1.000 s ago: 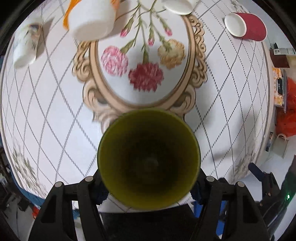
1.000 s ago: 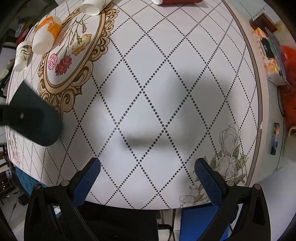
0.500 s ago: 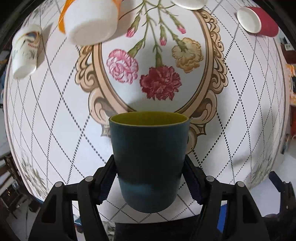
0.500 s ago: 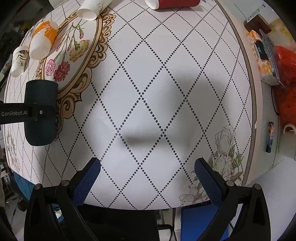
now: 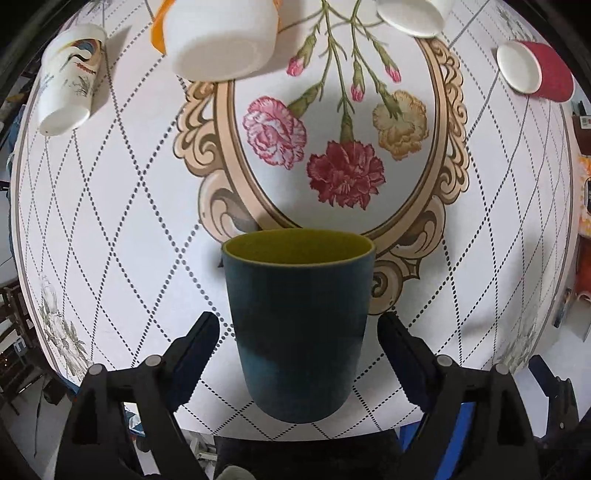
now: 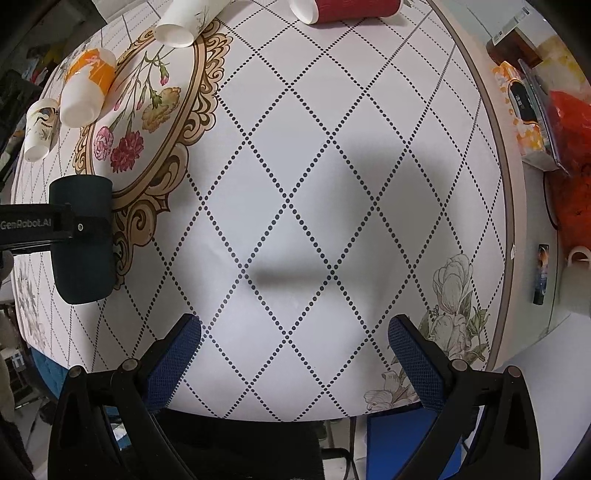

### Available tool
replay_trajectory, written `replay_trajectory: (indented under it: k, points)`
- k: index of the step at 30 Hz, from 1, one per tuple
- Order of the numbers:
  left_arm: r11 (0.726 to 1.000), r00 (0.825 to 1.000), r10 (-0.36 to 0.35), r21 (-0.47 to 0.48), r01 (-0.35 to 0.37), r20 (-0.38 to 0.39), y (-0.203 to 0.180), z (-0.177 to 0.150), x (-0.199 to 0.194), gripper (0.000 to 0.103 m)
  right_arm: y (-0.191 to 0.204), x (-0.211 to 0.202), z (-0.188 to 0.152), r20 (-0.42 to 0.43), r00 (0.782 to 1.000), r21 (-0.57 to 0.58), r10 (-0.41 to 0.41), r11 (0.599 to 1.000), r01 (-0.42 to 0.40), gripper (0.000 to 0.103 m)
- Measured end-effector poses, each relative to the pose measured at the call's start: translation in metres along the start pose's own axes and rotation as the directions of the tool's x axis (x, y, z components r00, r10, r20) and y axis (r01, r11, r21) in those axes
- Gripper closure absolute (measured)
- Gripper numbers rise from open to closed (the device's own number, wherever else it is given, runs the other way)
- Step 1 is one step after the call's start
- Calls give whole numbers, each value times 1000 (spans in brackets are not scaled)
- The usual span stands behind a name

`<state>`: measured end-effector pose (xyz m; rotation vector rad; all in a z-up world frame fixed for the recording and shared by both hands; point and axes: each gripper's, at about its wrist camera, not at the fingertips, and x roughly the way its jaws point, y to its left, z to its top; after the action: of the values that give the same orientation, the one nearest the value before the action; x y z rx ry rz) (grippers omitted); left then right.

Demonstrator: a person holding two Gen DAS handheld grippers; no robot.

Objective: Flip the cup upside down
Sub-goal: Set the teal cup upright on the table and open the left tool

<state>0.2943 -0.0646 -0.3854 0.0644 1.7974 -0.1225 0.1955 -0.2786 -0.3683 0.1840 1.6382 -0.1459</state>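
A dark teal cup [image 5: 297, 325] with a yellow-green inside lies on its side on the table, its open mouth pointing away from me toward the flower oval. My left gripper [image 5: 297, 350] is open, with a gap between each finger and the cup's wall. The cup also shows in the right wrist view [image 6: 82, 236] at the left, with the left gripper's finger [image 6: 55, 225] across it. My right gripper [image 6: 293, 354] is open and empty above the middle of the table.
The table [image 5: 110, 221] has a diamond-dot cloth with a flower oval [image 5: 332, 147]. Other cups lie at the far side: an orange-and-white one [image 5: 221, 37], a printed white one [image 5: 68, 92], a red one [image 5: 535, 74] and a white one [image 5: 410, 14]. Clutter stands beyond the right edge [image 6: 535, 110].
The cup was tipped from mouth toward my camera to mouth pointing away. The left jaws then opened off its sides. The right gripper stayed still.
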Motion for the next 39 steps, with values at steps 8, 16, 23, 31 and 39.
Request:
replay_trajectory:
  k: [8,16,23,31,39]
  points:
    - [1000,995,-10,-22,12,101,33,-6,-54,15,2,-15,-2,19,999,-2,30,1000,-30,0]
    - [996,960,64,-82,-43,272,68,-66,-112,15,22,-68,-14,100,987,-20,123,992,-121,0]
    - [990,946,99,-126,-63,309,68,-116,-93,15,68,-98,-26,131,978,-76,162,985,-153,0]
    - [988,938,87,-149,-39,335,103,-137,-96,15,114,-105,-33,146,977,-112,156,984,-141,0]
    - [991,924,96,-127,-52,369,127,-142,-89,11,149,-134,-35,232,972,-275,22,960,44,0]
